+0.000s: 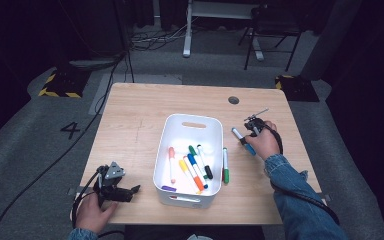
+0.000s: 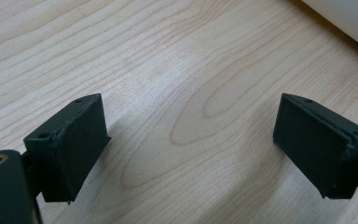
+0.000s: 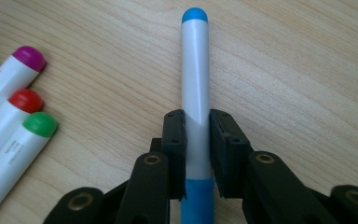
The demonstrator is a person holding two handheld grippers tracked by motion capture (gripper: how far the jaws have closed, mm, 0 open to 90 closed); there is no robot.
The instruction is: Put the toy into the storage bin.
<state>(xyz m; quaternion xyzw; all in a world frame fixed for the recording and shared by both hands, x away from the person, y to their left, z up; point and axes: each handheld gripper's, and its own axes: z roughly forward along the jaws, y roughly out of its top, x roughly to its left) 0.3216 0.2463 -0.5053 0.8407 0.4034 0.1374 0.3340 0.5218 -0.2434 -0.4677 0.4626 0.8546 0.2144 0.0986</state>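
At the lower left of the high view, the left gripper (image 1: 130,191) rested low over the wooden tabletop (image 1: 135,120), held in the person's left hand (image 1: 91,214). In the left gripper view its jaws stood wide apart with only bare wood grain between them, and a white corner of the bin edged the upper right of that frame.

In the middle of the high view sat the white bin (image 1: 192,121), with several coloured markers lying inside it. Just right of the bin, more markers (image 1: 225,165) lay on the tabletop.

At the right of the high view, the right gripper (image 1: 244,140) was clamped on the blue marker (image 1: 242,140). In the right gripper view the jaws pressed the marker's white barrel (image 3: 195,79) from both sides, above its blue cap. At the left edge of that frame lay purple (image 3: 9,79), red (image 3: 14,109) and green (image 3: 21,144) markers side by side.
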